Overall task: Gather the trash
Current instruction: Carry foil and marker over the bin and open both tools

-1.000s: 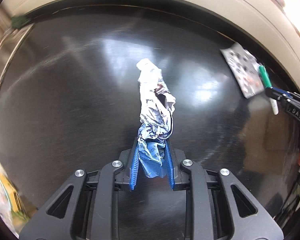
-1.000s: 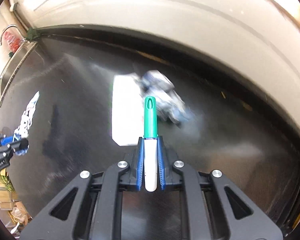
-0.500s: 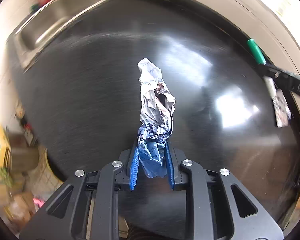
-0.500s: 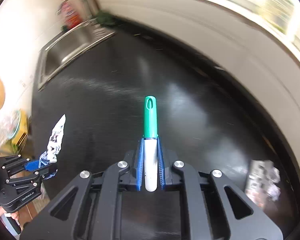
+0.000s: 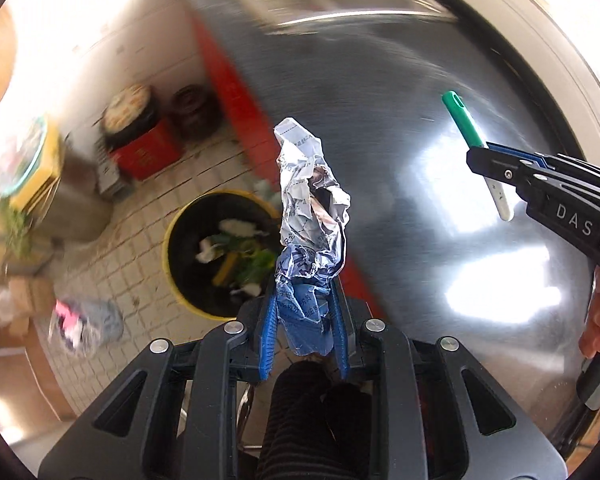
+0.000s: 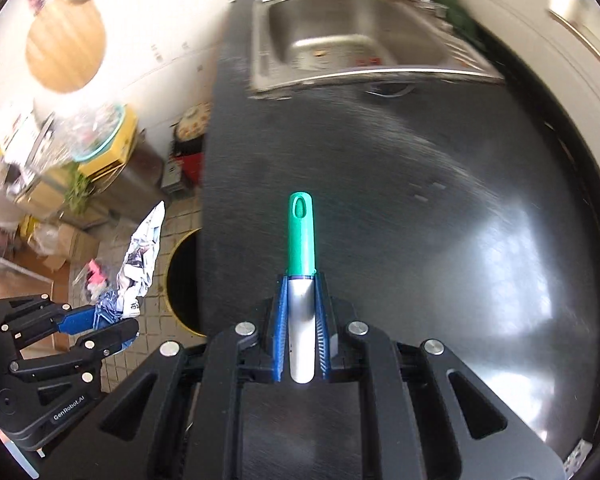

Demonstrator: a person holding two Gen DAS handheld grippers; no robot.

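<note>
My left gripper (image 5: 304, 320) is shut on a crumpled silver-and-blue wrapper (image 5: 310, 200) that sticks up from the pads. It hangs past the counter's left edge, near a yellow-rimmed black trash bin (image 5: 216, 252) on the tiled floor, with scraps inside. My right gripper (image 6: 302, 320) is shut on a marker (image 6: 301, 240) with a green cap and white body, held over the black countertop (image 6: 420, 200). The right gripper and marker (image 5: 466, 128) show at the right of the left wrist view. The left gripper and wrapper (image 6: 140, 264) show at the left of the right wrist view, beside the bin (image 6: 182, 276).
A steel sink (image 6: 356, 40) is set in the counter's far end. Red boxes (image 5: 144, 152), jars, cardboard boxes (image 6: 72, 240) and a bag (image 5: 84, 324) crowd the floor left of the counter. A round wooden board (image 6: 66, 48) hangs on the wall.
Both grippers have swung left with their loads. The left one now hangs past the counter edge by the bin. The foil pack on the counter has left both views.
</note>
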